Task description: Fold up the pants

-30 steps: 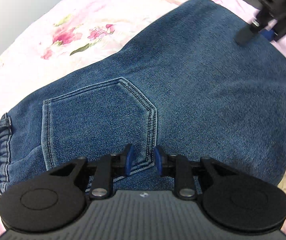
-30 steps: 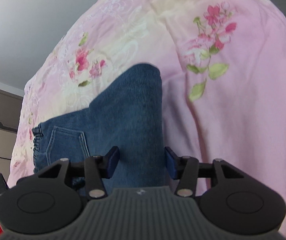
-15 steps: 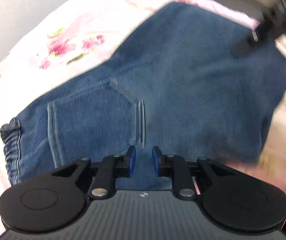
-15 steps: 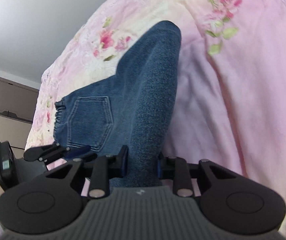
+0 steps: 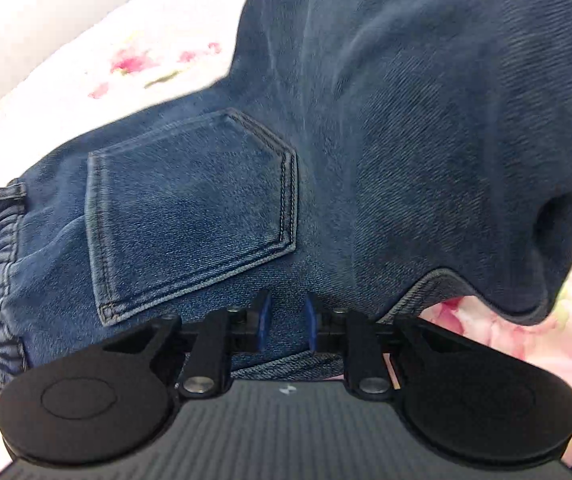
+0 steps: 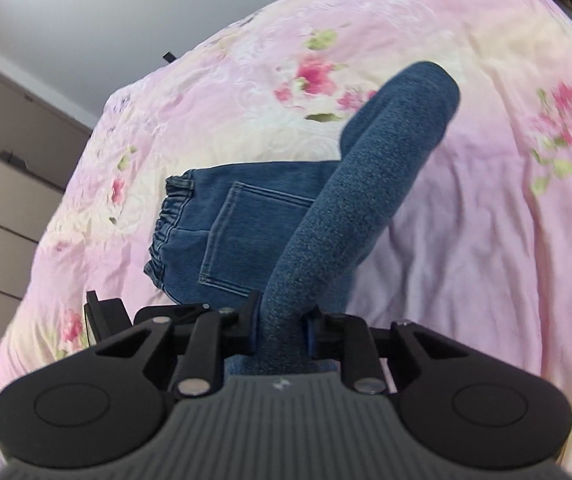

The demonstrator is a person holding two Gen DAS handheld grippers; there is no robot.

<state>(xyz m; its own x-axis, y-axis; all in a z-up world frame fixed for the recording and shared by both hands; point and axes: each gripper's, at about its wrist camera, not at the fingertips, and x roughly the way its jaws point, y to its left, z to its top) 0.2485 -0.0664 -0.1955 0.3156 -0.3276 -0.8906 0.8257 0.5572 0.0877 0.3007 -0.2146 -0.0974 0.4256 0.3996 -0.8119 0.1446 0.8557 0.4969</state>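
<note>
A pink floral bedspread (image 6: 486, 240) is spread over the whole surface, and a pair of blue denim jeans (image 6: 254, 216) is laid on it. The seat of the jeans is kept flat on the bedspread, with the elastic waistband (image 6: 166, 224) turned towards the left of the right wrist view and a stitched back pocket (image 6: 242, 236) facing up. The leg part (image 6: 366, 200) is raised off the bedspread in a rounded fold, its far end being arched above the floral print. In the left wrist view the same raised denim (image 5: 446, 120) is seen looming over the pocket (image 5: 194, 208), with a hemmed edge (image 5: 426, 284) hanging at the lower right. A pale cabinet front (image 6: 2, 200) is seen beyond the bed at the left.

The right gripper (image 6: 280, 326) is clamped on the lifted leg cloth, which is pinched between its blue pads, and its jaws are closing further on it. The left gripper (image 5: 286, 322) is held at the near edge of the jeans just below the pocket, its jaws set narrowly apart with denim between them; a firm grip cannot be told for certain.
</note>
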